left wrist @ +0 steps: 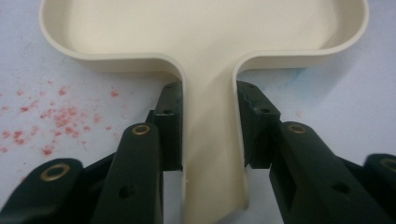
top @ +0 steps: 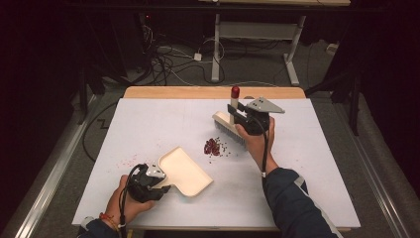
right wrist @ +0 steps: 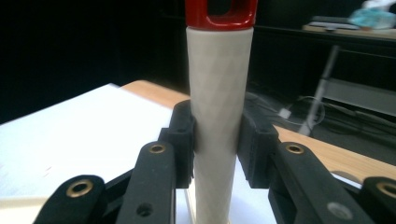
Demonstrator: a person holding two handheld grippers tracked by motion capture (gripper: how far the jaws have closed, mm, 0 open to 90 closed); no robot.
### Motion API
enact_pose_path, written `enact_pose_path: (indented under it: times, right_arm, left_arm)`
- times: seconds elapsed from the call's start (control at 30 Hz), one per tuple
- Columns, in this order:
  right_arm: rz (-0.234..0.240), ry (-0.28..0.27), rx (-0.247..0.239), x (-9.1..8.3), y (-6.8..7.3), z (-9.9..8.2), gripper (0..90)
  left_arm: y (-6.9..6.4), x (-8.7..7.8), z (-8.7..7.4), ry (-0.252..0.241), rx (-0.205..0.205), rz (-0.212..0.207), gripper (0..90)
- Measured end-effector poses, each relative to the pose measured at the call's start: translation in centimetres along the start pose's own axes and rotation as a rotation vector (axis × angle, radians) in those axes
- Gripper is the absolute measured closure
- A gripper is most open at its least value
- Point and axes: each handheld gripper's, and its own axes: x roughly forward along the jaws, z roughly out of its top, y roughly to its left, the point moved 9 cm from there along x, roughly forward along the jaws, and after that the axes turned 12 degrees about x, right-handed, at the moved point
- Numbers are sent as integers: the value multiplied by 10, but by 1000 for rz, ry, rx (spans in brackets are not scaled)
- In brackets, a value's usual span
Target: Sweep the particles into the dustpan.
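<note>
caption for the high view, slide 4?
Left gripper holds dustpan; right gripper holds brush beside red crumbs on white table.

Your left gripper (top: 148, 179) and right gripper (top: 251, 118) are matte black, each topped with a grey three-cornered plate and trailing a black cable along your forearm. Brass-ringed pivots and small screw holes dot the linkages of the jaws. Your right arm wears a dark blue sleeve (top: 292, 201) with a pale stripe; your left wrist carries a red-orange band (top: 110, 220).
</note>
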Motion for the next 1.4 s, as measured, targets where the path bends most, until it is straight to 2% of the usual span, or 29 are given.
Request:
enact_pose_path:
  times: [0.13, 0.23, 0.73, 1.2, 1.3, 1.4]
  right_arm:
    - [32, 24, -42, -2, 18, -6, 691]
    - [41, 26, -71, -4, 26, -10, 689]
    - [123, 26, -41, -11, 47, -19, 679]
    - [152, 35, -49, -15, 56, -21, 679]
    - [160, 33, -41, -16, 57, -21, 680]
    - [167, 44, -55, -16, 60, -21, 680]
  left_arm:
    - [0, 2, 3, 9, 4, -6, 640]
    - [-1, 4, 4, 20, 17, 5, 640]
    - [2, 11, 13, 3, 0, 5, 640]
    - [5, 14, 18, 0, -13, 8, 639]
    - [5, 15, 20, 4, -10, 14, 639]
    - [6, 13, 21, 7, -1, 20, 638]
